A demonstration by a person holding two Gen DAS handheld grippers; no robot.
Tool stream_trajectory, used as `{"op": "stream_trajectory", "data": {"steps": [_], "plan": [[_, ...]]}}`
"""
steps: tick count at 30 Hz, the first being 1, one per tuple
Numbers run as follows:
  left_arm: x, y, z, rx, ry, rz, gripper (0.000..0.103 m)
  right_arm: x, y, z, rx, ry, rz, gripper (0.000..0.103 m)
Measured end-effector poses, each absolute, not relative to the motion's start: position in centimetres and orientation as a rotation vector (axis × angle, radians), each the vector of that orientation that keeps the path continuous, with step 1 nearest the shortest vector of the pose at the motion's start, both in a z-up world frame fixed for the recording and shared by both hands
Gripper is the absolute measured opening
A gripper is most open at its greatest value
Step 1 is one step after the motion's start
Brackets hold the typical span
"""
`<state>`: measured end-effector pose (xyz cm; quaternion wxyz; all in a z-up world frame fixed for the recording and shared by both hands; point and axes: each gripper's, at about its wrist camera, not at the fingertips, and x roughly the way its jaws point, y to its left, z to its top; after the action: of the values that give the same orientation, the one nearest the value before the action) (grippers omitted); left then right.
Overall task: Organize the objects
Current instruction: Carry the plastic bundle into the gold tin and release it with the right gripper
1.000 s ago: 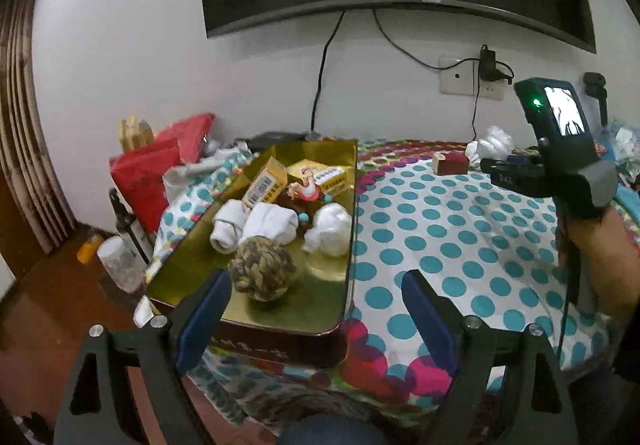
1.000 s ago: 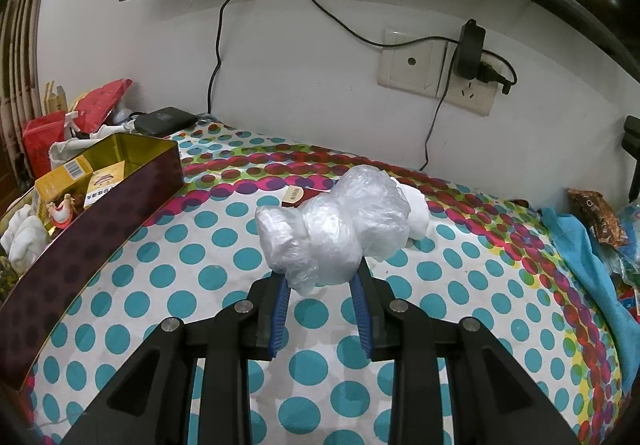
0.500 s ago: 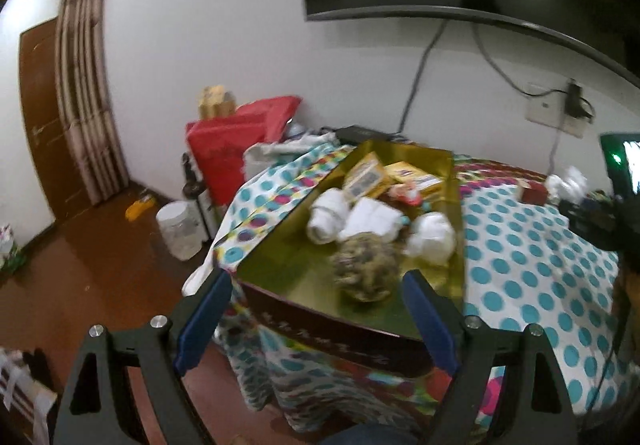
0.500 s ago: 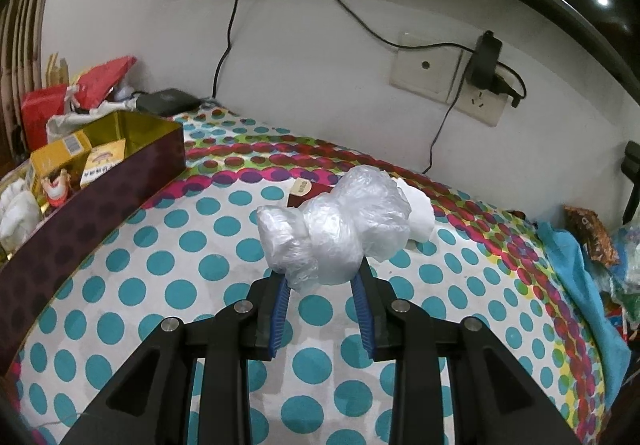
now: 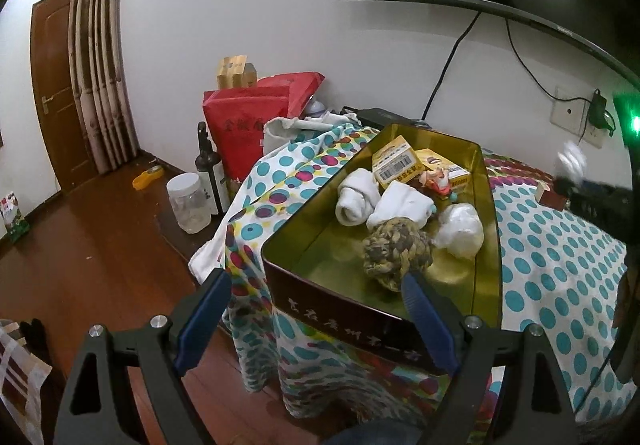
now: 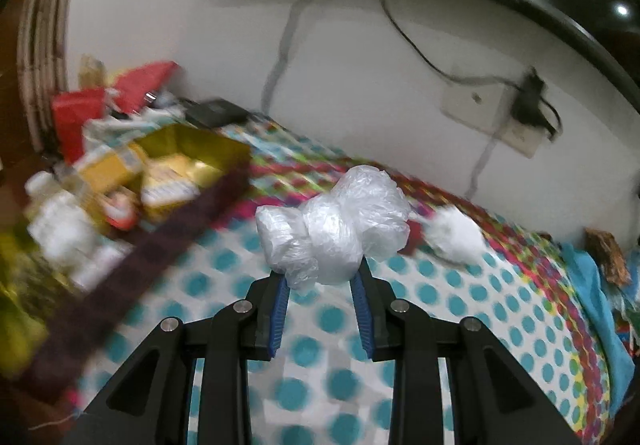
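My right gripper (image 6: 320,277) is shut on a crumpled clear plastic bundle (image 6: 340,229) and holds it above the polka-dot table, right of the gold tin tray (image 6: 192,149). In the left wrist view the tray (image 5: 316,253) holds white rolled socks (image 5: 360,197), a woven rope ball (image 5: 396,249), a white wrapped lump (image 5: 460,231), yellow boxes (image 5: 400,165) and a small figurine (image 5: 434,179). My left gripper (image 5: 316,309) is open and empty, in front of the tray's near end. A white bundle (image 6: 456,237) and a dark red block (image 5: 552,197) lie on the cloth.
The polka-dot cloth (image 5: 560,265) covers the table and hangs over its left edge. On the floor to the left stand a red bag (image 5: 248,125), a dark bottle (image 5: 208,165) and a clear jar (image 5: 190,201). A blue cloth (image 6: 592,285) lies at the right.
My right gripper has swung left toward the tray with the plastic bundle still in it; its view is blurred. My left gripper has turned left and drawn back; it stays open.
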<state>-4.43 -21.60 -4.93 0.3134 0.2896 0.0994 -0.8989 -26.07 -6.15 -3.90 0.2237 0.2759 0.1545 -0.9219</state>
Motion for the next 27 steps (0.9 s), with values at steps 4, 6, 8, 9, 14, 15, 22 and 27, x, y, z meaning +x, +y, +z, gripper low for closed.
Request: {"op": "stream_trajectory", "data": {"steps": [4,6,8,9,14,15,22,27], "plan": [[-4.4,-21.9,-5.1,0.773,0.280,-2.359,0.089,-23.6,-10.4,-2.1,0.702,0.406,-2.425,0.029],[-4.4,-22.0,-5.1,0.776,0.281,-2.354,0.089,-22.5,-12.5,-1.9,0.701,0.416,-2.358,0.029],[-4.4,-22.1,-5.2,0.786,0.285,-2.352,0.089,-21.5,-14.5,-2.0,0.697,0.440,-2.303,0.029],[-4.4,-22.2,-5.2,0.787,0.285,-2.347,0.089,-21.1,-15.5,-2.1,0.699,0.454,-2.283,0.029],[-4.3,-22.4,-5.3,0.791,0.294,-2.342,0.089,-19.9,-17.9,-2.4,0.702,0.470,-2.242,0.029],[-4.3,-22.4,-5.4,0.791,0.294,-2.343,0.089,-19.8,-18.2,-2.4,0.701,0.473,-2.237,0.029],[-4.3,-22.3,-5.3,0.778,0.303,-2.356,0.089,-19.0,-18.9,-2.7,0.685,0.517,-2.211,0.091],[-4.1,-22.2,-5.1,0.757,0.328,-2.383,0.089,-18.4,-17.2,-1.5,0.540,0.577,-2.317,0.098]]}}
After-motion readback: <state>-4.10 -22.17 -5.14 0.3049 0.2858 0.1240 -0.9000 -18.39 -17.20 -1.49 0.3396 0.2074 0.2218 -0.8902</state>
